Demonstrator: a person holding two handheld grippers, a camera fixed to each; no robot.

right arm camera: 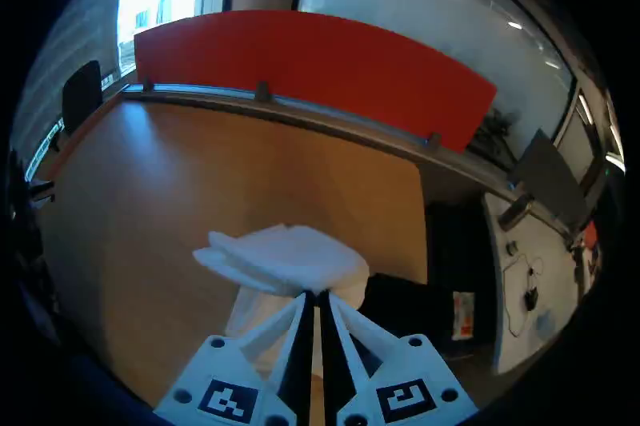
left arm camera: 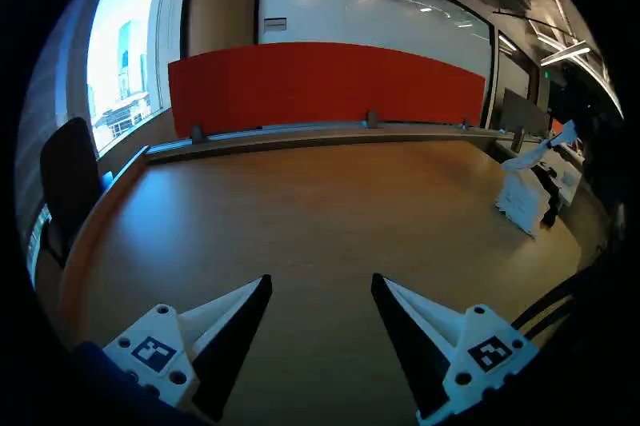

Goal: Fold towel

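Note:
A white towel (right arm camera: 280,260) bunches up just ahead of my right gripper (right arm camera: 318,302), whose fingers are shut on its folds; more cloth hangs below them. In the left gripper view the same towel (left arm camera: 524,198) hangs near the table's right edge, lifted at its top by the other gripper (left arm camera: 554,140), which is small and far off. My left gripper (left arm camera: 320,290) stands open low over the wooden table (left arm camera: 320,202), nothing between its fingers, well left of the towel.
A red divider panel (left arm camera: 320,86) runs along the table's far edge. A dark chair (left arm camera: 68,174) stands at the left by the window. Beyond the table's right edge are a dark gap and another desk (right arm camera: 532,282) with small items.

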